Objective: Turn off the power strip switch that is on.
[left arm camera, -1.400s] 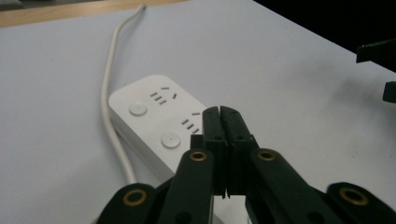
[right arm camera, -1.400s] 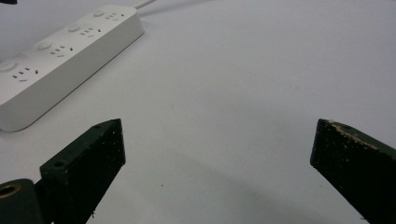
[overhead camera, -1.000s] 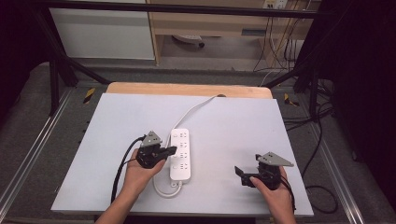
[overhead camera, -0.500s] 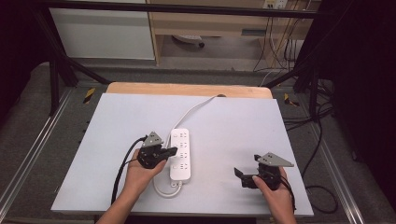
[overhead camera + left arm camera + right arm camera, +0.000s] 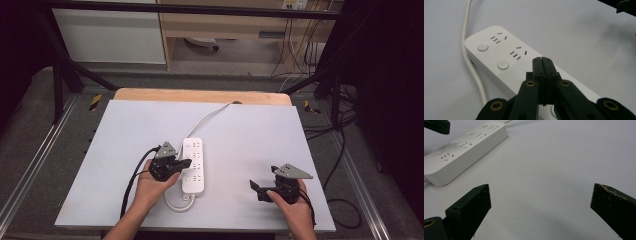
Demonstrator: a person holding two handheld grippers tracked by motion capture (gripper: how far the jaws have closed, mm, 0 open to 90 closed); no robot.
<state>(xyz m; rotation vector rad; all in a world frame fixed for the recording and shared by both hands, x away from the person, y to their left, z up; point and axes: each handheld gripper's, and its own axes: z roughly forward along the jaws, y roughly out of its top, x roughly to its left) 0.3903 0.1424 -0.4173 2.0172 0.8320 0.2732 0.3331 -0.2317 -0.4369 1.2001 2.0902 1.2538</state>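
Observation:
A white power strip lies lengthwise near the middle of the white table top, its white cord running to the far edge. My left gripper is shut, empty, its tip over the strip's left side. In the left gripper view the closed jaws hover just above the strip, near its round buttons and sockets. My right gripper is open and empty near the front right of the table. In the right gripper view its two jaws stand wide apart over bare table, with the strip at upper left.
A loop of white cord curls at the strip's near end. The white board sits on a wooden table. Metal rails and black cables flank the table; shelving stands beyond.

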